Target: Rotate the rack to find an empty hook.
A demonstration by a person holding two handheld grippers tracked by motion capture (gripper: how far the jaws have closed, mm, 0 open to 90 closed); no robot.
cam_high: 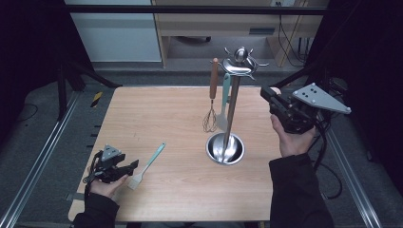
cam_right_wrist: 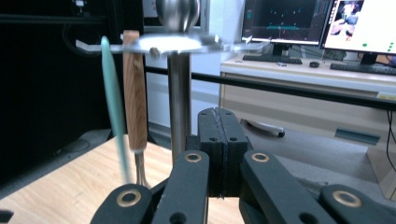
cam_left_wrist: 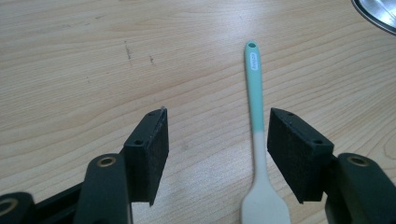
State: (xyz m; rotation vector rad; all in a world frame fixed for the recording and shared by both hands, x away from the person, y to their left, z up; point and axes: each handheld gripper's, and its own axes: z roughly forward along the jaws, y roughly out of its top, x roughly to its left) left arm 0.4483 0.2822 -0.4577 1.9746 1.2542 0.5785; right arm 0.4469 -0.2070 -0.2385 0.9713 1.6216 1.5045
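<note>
Spatula (cam_high: 147, 165), teal-handled with a pale blade, lies flat on the wooden table (cam_high: 157, 109) near its front left corner, the handle pointing away toward the stand. The left gripper (cam_high: 124, 168) rests low at the blade end; in the left gripper view its pads stand wide apart on either side of the spatula (cam_left_wrist: 258, 154), where teal meets white, and neither pad presses on it. Further right, a steel utensil stand (cam_high: 231, 102) rises from a round bowl-shaped base (cam_high: 225, 148). From its top plate hang a wooden-handled whisk (cam_high: 212, 95) and a second teal spatula (cam_high: 224, 102), side by side. At the far right, the right gripper (cam_high: 267, 95) is held above the table beside the stand's top, its jaws pressed together with nothing between them.
</note>
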